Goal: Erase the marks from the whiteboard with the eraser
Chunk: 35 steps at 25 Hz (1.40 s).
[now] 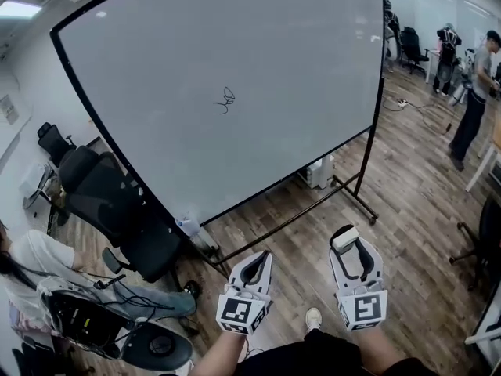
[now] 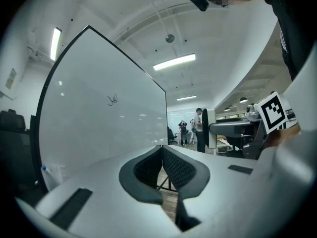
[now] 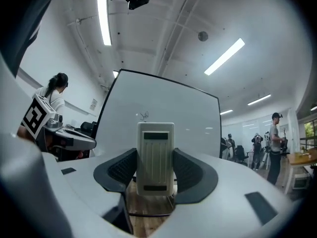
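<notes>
I can't read any words, numbers or brand names from my end. The mark (image 1: 225, 100) on the whiteboard (image 1: 297, 45) is a loose black squiggle, not letters I can make out. The left marker cube (image 1: 237, 312) and the right marker cube (image 1: 365, 309) carry black-and-white square patterns only. The eraser (image 3: 156, 157) shows ribs and two dark bars, no print. A wall notice (image 1: 9, 110) is too small to read.

We got bright, even light from ceiling strip lights (image 2: 174, 62), faint glare spots on the whiteboard (image 2: 99, 133), heavy fisheye warping with dark corners, and the nearest stuff was blurry.
</notes>
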{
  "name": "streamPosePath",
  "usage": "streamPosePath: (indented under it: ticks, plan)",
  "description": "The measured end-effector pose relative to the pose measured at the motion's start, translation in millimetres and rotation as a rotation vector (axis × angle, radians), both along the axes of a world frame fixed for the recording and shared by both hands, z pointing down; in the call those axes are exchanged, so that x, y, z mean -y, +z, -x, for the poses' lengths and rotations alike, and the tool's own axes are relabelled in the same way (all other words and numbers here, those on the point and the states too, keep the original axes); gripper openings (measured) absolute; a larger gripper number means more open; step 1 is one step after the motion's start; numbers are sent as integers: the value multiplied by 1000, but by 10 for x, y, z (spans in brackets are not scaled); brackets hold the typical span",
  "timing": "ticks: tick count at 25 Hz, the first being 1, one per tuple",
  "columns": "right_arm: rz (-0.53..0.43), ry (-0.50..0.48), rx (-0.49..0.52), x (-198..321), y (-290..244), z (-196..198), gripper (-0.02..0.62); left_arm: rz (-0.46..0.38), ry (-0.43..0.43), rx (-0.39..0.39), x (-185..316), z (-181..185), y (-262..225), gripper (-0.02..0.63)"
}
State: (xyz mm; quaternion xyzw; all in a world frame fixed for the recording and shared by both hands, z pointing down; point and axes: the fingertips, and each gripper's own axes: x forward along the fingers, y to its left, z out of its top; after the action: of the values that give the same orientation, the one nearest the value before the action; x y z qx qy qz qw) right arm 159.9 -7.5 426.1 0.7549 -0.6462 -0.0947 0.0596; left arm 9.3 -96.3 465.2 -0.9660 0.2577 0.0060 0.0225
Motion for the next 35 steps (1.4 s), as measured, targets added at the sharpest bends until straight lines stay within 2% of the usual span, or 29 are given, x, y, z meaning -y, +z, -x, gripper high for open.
streamPosePath:
  ticks: [5,11,15,18,23,27,31,35]
  plan:
    - [-15,-56,5,510,-117,-326,250,94,-69,-102,416,-102,-194,21]
    - [-19,-174,-11,1146,-272,-533,250,30,-208,-96,915,-182,-409,20]
    - [-21,-258,-33,1551,-368,-515,250,-12,-290,-75,1186,-150,-495,20]
    - [-31,-314,-52,1865,-458,-406,250,-37,-320,-58,1377,-102,-555,20]
    - [-66,-394,-118,2349,-656,-54,250,-65,-358,-72,1690,76,-700,20]
    - [-57,-401,-175,2697,-735,182,249,-95,-375,-76,1905,271,-774,20]
    - [-81,-416,-157,3123,-866,503,249,-113,-393,-79,2213,503,-830,20]
    - [-101,-412,-213,3503,-1010,730,249,-120,-399,-90,2407,654,-867,20]
